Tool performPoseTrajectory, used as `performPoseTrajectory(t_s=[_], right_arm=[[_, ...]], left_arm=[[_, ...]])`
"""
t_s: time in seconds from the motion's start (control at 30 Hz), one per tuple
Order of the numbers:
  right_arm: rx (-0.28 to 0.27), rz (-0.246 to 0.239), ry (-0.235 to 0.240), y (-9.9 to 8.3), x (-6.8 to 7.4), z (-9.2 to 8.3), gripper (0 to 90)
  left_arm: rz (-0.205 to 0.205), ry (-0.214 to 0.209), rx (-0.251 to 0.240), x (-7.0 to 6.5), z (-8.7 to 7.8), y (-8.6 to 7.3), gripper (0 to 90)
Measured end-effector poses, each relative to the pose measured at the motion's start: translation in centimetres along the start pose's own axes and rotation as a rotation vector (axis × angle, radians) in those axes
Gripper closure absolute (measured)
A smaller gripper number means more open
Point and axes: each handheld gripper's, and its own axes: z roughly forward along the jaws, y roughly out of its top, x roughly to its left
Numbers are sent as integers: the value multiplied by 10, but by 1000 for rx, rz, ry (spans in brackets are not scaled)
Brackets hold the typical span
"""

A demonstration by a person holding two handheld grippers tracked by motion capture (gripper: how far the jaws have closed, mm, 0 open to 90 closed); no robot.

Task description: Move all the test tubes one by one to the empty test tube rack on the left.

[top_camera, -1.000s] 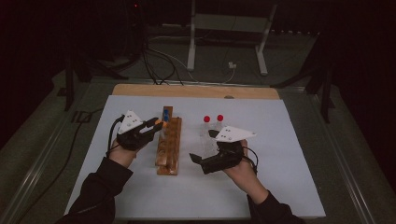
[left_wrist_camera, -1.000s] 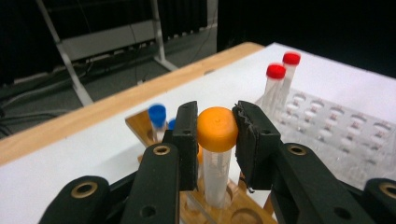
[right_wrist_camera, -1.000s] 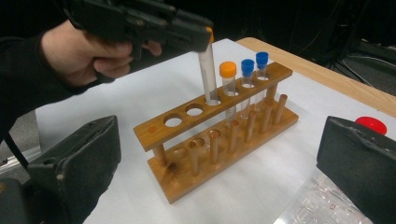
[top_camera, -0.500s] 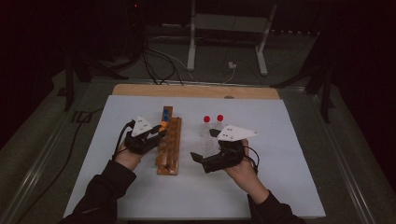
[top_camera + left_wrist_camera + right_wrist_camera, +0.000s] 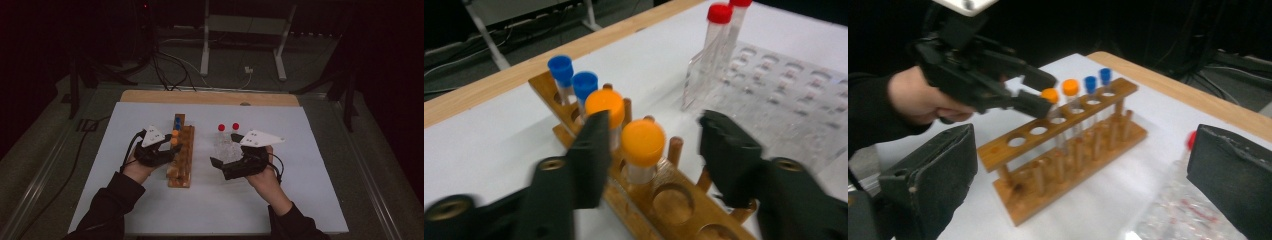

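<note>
Orange-capped tube – clear body, upright in wooden rack.

Wooden rack, clear plastic rack, matt black gripper.

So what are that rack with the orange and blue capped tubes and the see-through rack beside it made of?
The tube rack looks like varnished wood: warm brown, visible grain, round dowel posts. The see-through rack is probably clear hard plastic, glossy and colourless, with moulded wells. The orange caps look like matte plastic.
</note>
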Motion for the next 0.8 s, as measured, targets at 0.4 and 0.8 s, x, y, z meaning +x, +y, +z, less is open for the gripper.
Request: performPoseTrajectory(t_s=[0.4,0.8], right_arm=[[22,45,-154,-18,-56,0,1],[50,95,-275,-54,-92,28,190]], left_arm=[[-43,-29,-73,-2,-12,9,81],[-53,-48,-89,-1,-16,12,13]])
